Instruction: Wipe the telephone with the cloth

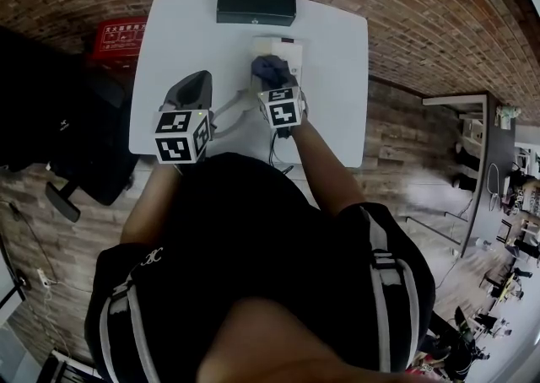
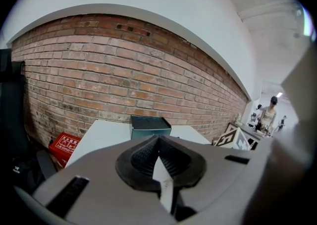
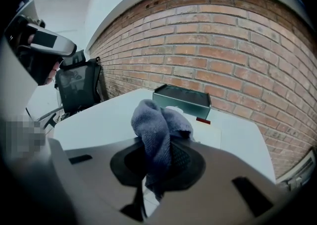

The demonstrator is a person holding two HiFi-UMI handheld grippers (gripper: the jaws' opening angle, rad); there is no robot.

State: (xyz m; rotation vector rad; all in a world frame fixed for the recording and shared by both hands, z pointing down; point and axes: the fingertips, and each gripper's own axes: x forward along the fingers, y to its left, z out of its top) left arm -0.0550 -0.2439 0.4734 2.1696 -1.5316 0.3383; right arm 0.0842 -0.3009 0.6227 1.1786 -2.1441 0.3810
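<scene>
**Right tool pinching a blue-grey cloth over a white telephone**

A person w/ a tool in each hand is leaning over a white bench [image 1: 181, 44] set against a brick wall [image 2: 124, 70].

The right tool [image 3: 161, 144] is gripping a bunched blue-grey cloth [image 3: 156, 120]. Its jaws are closed down onto the fabric, w/ folds bulging up past the tips & a tail hanging below. In the head view the cloth is sitting over the near part of the telephone [image 1: 285, 48], a white desk unit lying approx mid-bench, toward the far side. Whether cloth & phone are touching can't be told. In the right gripper view the phone's pale casing is showing just behind & to the right of the cloth.

The left tool [image 1: 192, 88] is hovering to the left of the phone, near it but apart, over bare bench. Its jaws are meeting at the tips & holding nothing.

A dark green box [image 1: 256, 2] is standing at the bench's far edge, just beyond the phone. A red crate [image 1: 118, 38] is sitting on the floor off the bench's far-left corner. A black office chair [image 3: 79, 87] is standing on that same side.
</scene>
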